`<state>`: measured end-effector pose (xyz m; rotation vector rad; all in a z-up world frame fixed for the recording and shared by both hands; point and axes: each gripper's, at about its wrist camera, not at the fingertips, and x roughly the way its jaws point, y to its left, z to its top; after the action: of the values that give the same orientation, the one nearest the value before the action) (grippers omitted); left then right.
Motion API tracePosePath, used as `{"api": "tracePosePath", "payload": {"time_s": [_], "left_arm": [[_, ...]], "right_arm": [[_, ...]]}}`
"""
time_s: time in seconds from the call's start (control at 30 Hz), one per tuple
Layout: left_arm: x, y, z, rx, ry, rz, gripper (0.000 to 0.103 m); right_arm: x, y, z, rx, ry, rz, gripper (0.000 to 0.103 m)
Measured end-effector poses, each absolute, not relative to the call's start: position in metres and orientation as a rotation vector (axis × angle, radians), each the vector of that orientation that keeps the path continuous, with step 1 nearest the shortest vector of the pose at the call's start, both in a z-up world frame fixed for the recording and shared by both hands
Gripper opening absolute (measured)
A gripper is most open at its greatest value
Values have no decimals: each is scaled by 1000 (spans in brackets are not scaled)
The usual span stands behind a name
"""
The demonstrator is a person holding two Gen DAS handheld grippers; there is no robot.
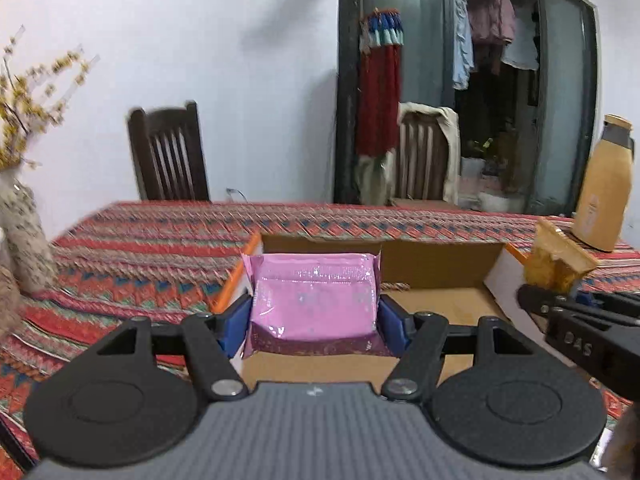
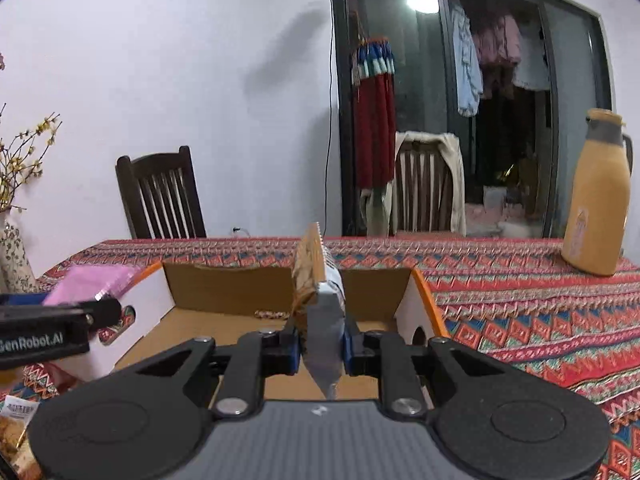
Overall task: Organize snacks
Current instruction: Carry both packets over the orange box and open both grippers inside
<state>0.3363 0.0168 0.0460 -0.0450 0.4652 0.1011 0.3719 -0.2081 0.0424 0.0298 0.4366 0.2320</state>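
Snacks in transit: the left gripper (image 1: 314,320) grasps a pink packet (image 1: 314,300) flat between its blue pads (image 1: 236,322), and the right gripper (image 2: 322,346) is clenched on a tan-and-silver packet (image 2: 320,300) held edge-up. Both hang over the open cardboard box (image 2: 224,292) on the patterned tablecloth (image 2: 520,304). A sound placement likely lowers each packet toward the box floor before release, pink to the left, tan to the right, well clear of the box walls and of the other gripper. A yellow bottle (image 2: 596,196) stands far right.
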Motion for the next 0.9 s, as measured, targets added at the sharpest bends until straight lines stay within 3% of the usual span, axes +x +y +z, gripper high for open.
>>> {"api": "tracePosePath", "payload": {"time_s": [0.1, 0.13, 0.17, 0.2, 0.23, 0.27, 0.3, 0.9], "left_arm": [[335, 21, 44, -57, 458, 111, 72], [333, 22, 44, -66, 454, 118, 79], [330, 23, 45, -72, 445, 125, 86], [326, 23, 46, -77, 424, 128, 88], [321, 24, 49, -80, 403, 130, 95], [316, 24, 51, -88, 377, 134, 103], [313, 23, 54, -93, 357, 139, 103], [283, 17, 79, -87, 282, 153, 103]], "right_arm": [[375, -205, 36, 17, 466, 228, 21], [375, -206, 35, 16, 471, 224, 21], [374, -205, 34, 14, 476, 219, 34], [374, -206, 33, 17, 478, 216, 57], [372, -206, 33, 22, 472, 205, 69], [368, -208, 34, 26, 457, 191, 92], [366, -209, 36, 28, 440, 183, 102], [331, -222, 68, 62, 308, 194, 103]]}}
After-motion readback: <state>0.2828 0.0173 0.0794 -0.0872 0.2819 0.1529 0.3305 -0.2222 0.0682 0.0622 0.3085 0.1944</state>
